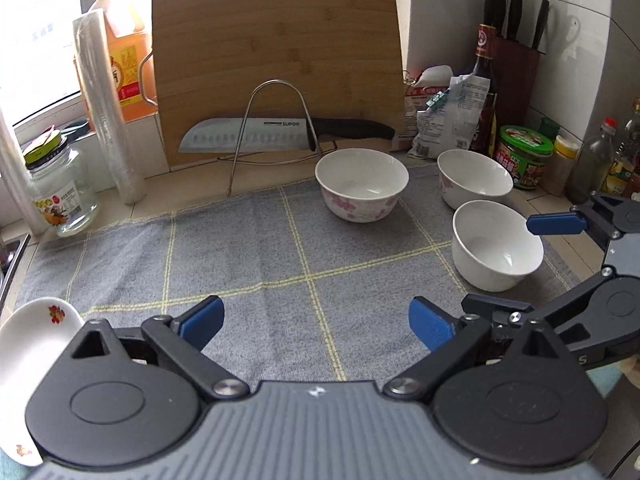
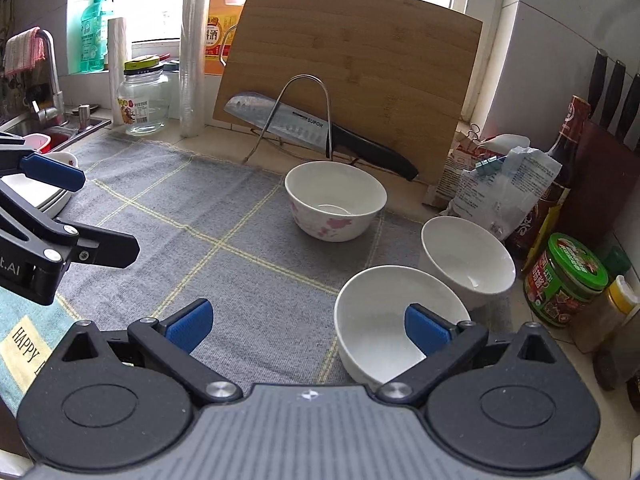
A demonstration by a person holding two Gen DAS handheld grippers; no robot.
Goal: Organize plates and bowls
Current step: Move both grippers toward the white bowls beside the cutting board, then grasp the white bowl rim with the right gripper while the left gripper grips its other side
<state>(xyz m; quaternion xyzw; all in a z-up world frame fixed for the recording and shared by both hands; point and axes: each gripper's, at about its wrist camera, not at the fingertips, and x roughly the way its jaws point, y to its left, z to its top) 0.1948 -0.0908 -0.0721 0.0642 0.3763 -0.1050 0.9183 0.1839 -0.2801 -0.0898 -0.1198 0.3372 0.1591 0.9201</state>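
Observation:
Three bowls stand on a grey checked mat (image 1: 248,248). A flowered bowl (image 1: 361,184) (image 2: 335,200) is at the back centre. Two plain white bowls sit to the right, one further back (image 1: 474,178) (image 2: 468,260) and one nearer (image 1: 496,244) (image 2: 396,320). White plates (image 1: 28,340) (image 2: 36,192) with a flower print lie at the mat's left edge. My left gripper (image 1: 316,322) is open and empty over the mat. My right gripper (image 2: 308,326) is open, its right finger over the nearer white bowl's rim, its left finger outside the bowl.
A bamboo cutting board (image 1: 276,68) and a knife (image 1: 280,132) on a wire rack stand behind the bowls. Jars, bottles and bags (image 1: 452,116) crowd the back right corner. A glass jar (image 1: 60,192) and film roll (image 1: 106,108) stand at the left. A sink (image 2: 52,132) lies far left.

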